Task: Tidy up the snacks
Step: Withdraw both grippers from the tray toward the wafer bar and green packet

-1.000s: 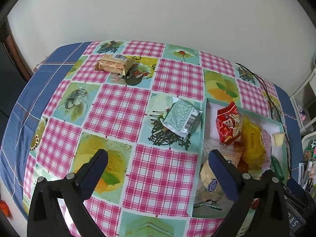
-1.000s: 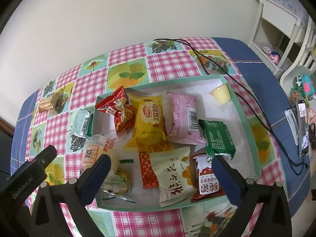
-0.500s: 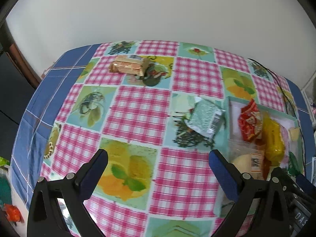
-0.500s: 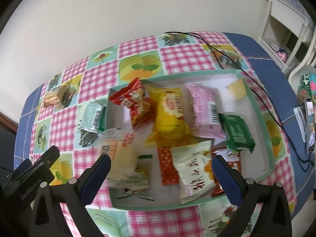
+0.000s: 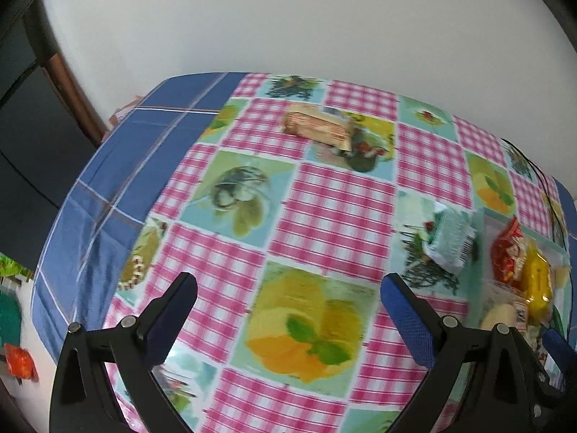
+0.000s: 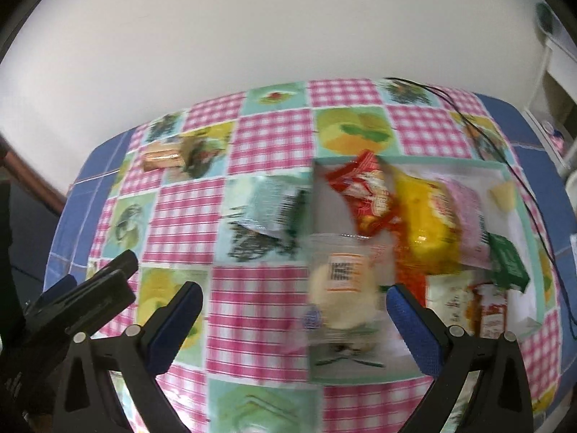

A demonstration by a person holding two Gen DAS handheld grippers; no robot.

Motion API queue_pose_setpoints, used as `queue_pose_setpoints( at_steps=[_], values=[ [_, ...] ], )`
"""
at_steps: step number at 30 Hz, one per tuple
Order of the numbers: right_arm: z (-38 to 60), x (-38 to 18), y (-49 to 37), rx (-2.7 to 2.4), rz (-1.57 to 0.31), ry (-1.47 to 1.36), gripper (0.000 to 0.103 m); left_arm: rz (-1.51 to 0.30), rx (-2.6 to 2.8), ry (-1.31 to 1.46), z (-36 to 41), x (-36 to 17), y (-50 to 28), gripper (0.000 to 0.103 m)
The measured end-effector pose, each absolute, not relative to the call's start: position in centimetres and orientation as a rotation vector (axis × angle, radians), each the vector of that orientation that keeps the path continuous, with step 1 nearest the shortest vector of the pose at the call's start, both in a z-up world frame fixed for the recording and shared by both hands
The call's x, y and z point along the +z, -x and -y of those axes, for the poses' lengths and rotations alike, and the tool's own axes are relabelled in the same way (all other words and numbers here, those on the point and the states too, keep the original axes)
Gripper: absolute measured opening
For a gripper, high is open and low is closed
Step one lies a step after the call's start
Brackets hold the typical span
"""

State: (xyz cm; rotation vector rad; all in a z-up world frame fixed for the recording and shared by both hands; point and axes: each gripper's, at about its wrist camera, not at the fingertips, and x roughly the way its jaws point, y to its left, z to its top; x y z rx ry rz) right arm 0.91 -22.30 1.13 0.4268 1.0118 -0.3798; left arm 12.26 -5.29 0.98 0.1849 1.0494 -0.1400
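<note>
A shallow white tray with a green rim (image 6: 541, 252) on the checked tablecloth holds several snack packets: red (image 6: 364, 191), yellow (image 6: 429, 223), pink, green and a clear bun pack (image 6: 342, 281). Outside it lie a silver-green packet (image 6: 268, 205) (image 5: 450, 245) by the tray's left wall and a brown wafer pack (image 5: 317, 128) (image 6: 160, 157) far back left. My left gripper (image 5: 288, 303) hovers open above the cloth, left of the tray. My right gripper (image 6: 294, 308) is open above the tray's left front part. Neither holds anything.
A black cable (image 6: 505, 151) runs across the table's right back. The table's blue border (image 5: 108, 187) drops off at the left; a white wall stands behind. White furniture (image 6: 555, 72) is at the far right. The left gripper's body (image 6: 72, 303) shows low left in the right wrist view.
Both grippers swung left: the tray slid toward the right edge in the left wrist view, and the wafer pack came nearer centre. Both stayed open.
</note>
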Motion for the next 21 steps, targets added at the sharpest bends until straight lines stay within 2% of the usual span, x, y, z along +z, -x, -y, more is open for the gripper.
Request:
queue_pose_setpoints(
  at_steps=[10,21],
  values=[
    [19.0,0.8,-3.4,-0.312,-0.963,-0.445,0.103,-1.046,-0.079,-0.12,0.8,1.0,-14.1,0.101],
    [18.7,-0.6,-5.8,-0.271,-0.998,-0.498,0.103,-1.069,-0.092,-0.054,-1.0,-0.1,-15.9,0.101]
  ],
)
